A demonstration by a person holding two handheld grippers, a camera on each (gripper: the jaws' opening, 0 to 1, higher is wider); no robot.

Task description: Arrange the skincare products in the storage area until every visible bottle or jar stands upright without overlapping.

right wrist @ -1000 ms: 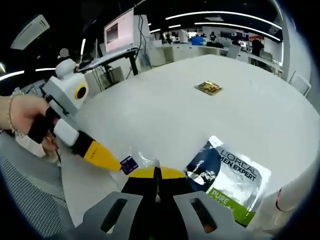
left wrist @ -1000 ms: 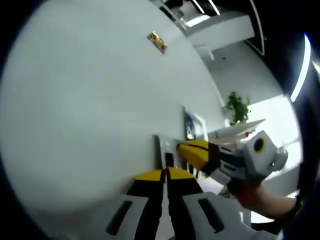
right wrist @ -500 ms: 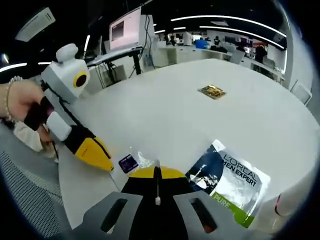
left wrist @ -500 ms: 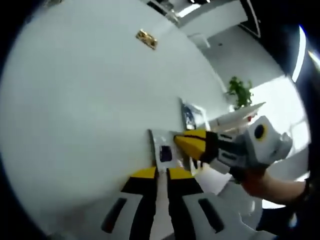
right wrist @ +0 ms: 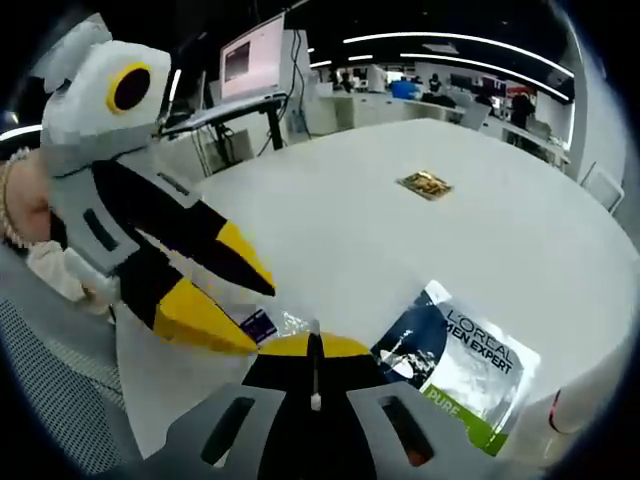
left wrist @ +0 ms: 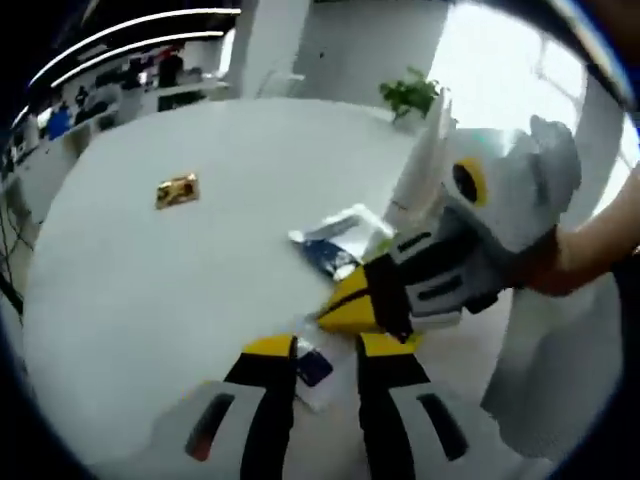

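Where the left gripper [right wrist: 225, 300] crosses, small clear sachet [right wrist: 262, 324] half hidden.

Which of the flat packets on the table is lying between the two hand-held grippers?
The small clear sachet with the purple label, beside the left hand-held gripper. The L'Oreal pouch lies off to one side; the gold packet lies far across the table.

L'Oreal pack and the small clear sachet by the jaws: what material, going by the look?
L'Oreal pack: likely glossy plastic or foil laminate, flat, with glare across its print. Small sachet: apparently thin clear film, crinkled highlights around a dark purple label. Neither can be told for sure.
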